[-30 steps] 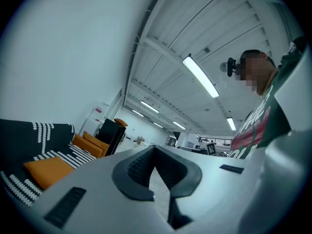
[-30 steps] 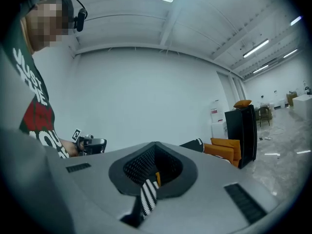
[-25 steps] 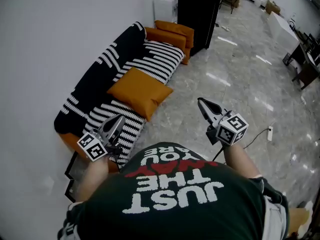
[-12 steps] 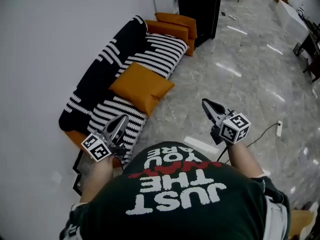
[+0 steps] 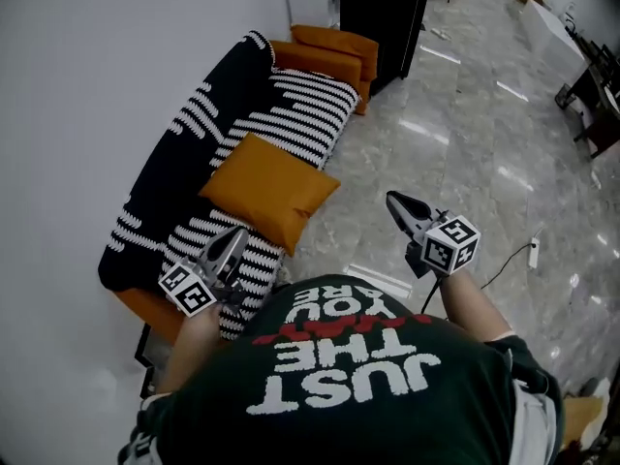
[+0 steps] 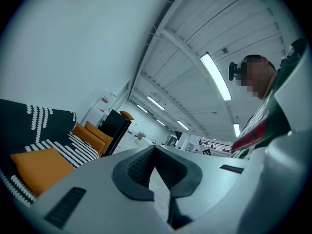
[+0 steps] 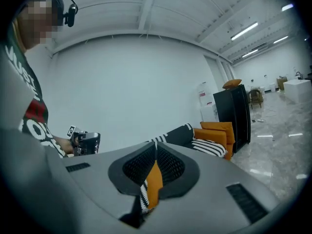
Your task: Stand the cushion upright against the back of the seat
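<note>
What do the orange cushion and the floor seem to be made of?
Orange cushion: likely woven fabric, matte; its soft rounded edges show no shine.
Floor: polished marble or marble-look tile, glossy; grey veining and bright reflected light streaks.

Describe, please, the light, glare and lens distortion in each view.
Head view: strong wide-angle bending, the sofa curves, and lights glare in streaks on the glossy floor. Left gripper view: fisheye with dark corners, bluish cast, a bright ceiling lamp. Right gripper view: even soft light on the white wall, dark corners too.
</note>
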### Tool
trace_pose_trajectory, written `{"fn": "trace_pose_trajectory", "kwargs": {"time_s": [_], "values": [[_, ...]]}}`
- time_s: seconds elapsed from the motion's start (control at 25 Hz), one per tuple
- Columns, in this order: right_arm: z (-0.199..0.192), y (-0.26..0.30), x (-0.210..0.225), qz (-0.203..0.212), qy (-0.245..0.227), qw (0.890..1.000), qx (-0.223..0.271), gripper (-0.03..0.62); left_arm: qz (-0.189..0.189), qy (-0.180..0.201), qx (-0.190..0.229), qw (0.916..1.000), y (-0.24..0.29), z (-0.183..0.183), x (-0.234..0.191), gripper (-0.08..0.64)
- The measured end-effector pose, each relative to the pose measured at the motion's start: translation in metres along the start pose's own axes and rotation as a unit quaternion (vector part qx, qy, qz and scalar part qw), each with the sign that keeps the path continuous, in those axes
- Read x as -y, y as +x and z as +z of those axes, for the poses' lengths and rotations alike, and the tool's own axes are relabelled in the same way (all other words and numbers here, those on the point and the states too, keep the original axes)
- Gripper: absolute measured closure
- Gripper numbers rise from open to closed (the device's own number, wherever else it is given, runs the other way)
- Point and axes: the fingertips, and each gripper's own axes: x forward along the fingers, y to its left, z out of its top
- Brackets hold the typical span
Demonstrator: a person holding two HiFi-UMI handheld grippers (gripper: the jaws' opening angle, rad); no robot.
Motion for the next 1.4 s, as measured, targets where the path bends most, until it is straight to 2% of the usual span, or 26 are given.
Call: {"fn": "trace_pose_trajectory", "kwargs": {"time_s": [0.16,0.28,0.32,0.36,0.4,0.52,0.64,0.8,0.96,1.12,1.28,1.4], "values": [[0.018,0.082,0.003,-0.030,0.028,0.999,-0.016,0.566,-0.029,-0.020,-0.017,0.9992,0.019,0.036,-0.089,0.549],[0.031,0.126,-0.002,-0.029,0.027,0.999,-0.034,0.562,-0.051,-0.015,-0.040,0.9978,0.031,0.059,-0.126,0.549],[0.034,0.140,0.000,-0.030,0.031,0.998,-0.039,0.554,-0.057,-0.014,-0.046,0.9972,0.035,0.064,-0.138,0.549],[0.034,0.155,0.004,-0.032,0.039,0.998,-0.045,0.516,-0.061,-0.017,-0.053,0.9965,0.039,0.067,-0.153,0.549],[0.031,0.171,0.009,-0.035,0.050,0.997,-0.056,0.482,-0.065,-0.023,-0.060,0.9958,0.043,0.068,-0.169,0.549],[0.006,0.213,0.030,-0.038,0.089,0.991,-0.097,0.434,-0.065,-0.051,-0.078,0.9935,0.054,0.058,-0.215,0.549],[-0.031,0.224,0.056,-0.037,0.148,0.980,-0.130,0.398,-0.059,-0.073,-0.095,0.9910,0.064,0.037,-0.223,0.549],[-0.089,0.230,0.085,-0.012,0.220,0.959,-0.177,0.329,-0.043,-0.094,-0.118,0.9875,0.076,0.009,-0.203,0.549],[-0.193,0.259,0.119,0.019,0.280,0.929,-0.243,0.264,-0.005,-0.123,-0.146,0.9815,0.087,-0.047,-0.214,0.549],[-0.295,0.291,0.148,0.029,0.325,0.900,-0.288,0.230,0.007,-0.158,-0.172,0.9724,0.093,-0.100,-0.229,0.549],[-0.383,0.316,0.190,0.020,0.402,0.868,-0.292,0.187,-0.002,-0.172,-0.196,0.9654,0.114,-0.154,-0.243,0.549],[-0.430,0.334,0.198,0.021,0.461,0.845,-0.269,0.146,-0.013,-0.186,-0.218,0.9580,0.116,-0.187,-0.251,0.549]]}}
